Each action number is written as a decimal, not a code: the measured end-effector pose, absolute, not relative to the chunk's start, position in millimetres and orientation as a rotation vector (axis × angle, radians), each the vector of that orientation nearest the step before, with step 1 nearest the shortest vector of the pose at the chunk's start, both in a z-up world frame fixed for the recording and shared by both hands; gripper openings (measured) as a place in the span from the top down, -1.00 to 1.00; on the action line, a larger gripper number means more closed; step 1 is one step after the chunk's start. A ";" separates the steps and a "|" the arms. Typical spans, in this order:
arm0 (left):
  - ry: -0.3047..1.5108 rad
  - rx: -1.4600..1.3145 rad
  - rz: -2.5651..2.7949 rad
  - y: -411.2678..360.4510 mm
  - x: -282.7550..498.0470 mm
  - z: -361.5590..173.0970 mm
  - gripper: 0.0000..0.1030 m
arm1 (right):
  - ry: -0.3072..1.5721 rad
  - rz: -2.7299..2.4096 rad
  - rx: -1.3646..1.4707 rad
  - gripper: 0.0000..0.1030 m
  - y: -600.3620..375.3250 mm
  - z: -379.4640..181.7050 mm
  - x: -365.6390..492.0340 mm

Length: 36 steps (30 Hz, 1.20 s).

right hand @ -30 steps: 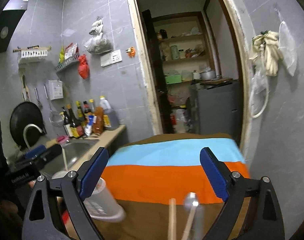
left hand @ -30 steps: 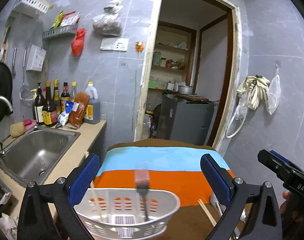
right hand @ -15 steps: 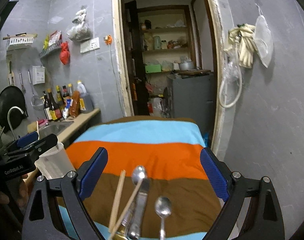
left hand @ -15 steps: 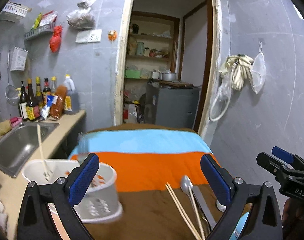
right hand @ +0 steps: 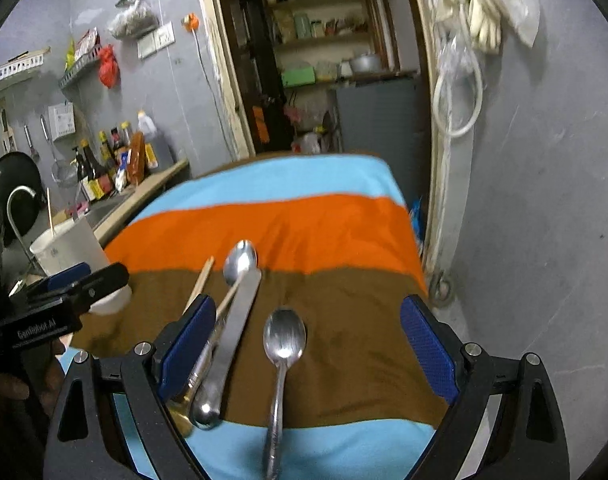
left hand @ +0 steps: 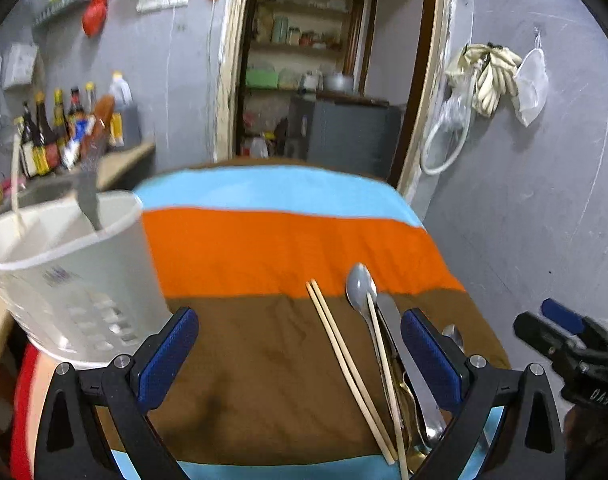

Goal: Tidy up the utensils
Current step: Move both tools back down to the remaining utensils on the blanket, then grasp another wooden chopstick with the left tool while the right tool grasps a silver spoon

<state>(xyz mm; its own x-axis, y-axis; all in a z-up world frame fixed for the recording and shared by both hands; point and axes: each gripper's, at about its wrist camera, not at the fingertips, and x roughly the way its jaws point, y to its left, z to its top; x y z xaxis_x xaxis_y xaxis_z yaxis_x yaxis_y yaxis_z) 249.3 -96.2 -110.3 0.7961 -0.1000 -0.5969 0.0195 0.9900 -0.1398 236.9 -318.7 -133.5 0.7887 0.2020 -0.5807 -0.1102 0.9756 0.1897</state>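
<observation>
Right now the left tongs point(left hand: 296, 354) stand wide apart with nothing between their blue pads, hanging over the brown band of a striped cloth point(left hand: 264, 248) of light blue, orange and brown that covers the surface. Left of the left tongs stands a white plastic utensil holder point(left hand: 68, 272), at the left edge of the cloth; a pale wooden chopstick point(left hand: 15, 188) and a dark-handled utensil point(left hand: 89, 196), blurred, stick up out of it. Right of the holder, on the brown band, lies a pair of pale wooden chopsticks point(left hand: 346, 360), side by side and running toward the camera. Just right of that pair lies a bunch of utensils: a steel spoon point(left hand: 361, 286) with its bowl at the orange band, a third chopstick point(left hand: 384, 364) laid across it, and a flat steel table knife point(right hand: 236, 328) touching them. The right tongs point(right hand: 308, 344) are likewise spread open and empty, poised over a second, separate steel spoon point(right hand: 284, 340) that lies bowl-up on the brown band, its handle reaching onto the near blue band, right of the knife and apart from it. Behind the holder, against the grey tiled wall, stands a row of sauce bottles point(left hand: 64, 128).
</observation>
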 end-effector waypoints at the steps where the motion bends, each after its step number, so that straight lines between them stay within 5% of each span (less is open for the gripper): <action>1: 0.666 -0.140 -0.075 -95.8 252.7 -115.3 -0.98 | 0.658 0.174 0.153 -0.76 -319.6 -140.7 239.2; 6: 0.731 -0.177 -0.109 -94.2 263.0 -134.7 -0.89 | 0.700 0.204 0.175 -0.65 -318.8 -166.0 245.4; 11: 0.824 -0.202 -0.132 -96.8 275.9 -153.9 -0.42 | 0.752 0.233 0.178 -0.24 -315.2 -184.0 255.8; 19: 0.933 -0.256 -0.169 -98.6 293.1 -175.6 0.32 | 0.845 0.247 0.160 0.08 -306.7 -204.1 270.1; 36: 0.994 -0.235 -0.224 -109.1 320.0 -179.6 0.62 | 0.865 0.293 0.091 0.08 -300.8 -200.2 284.2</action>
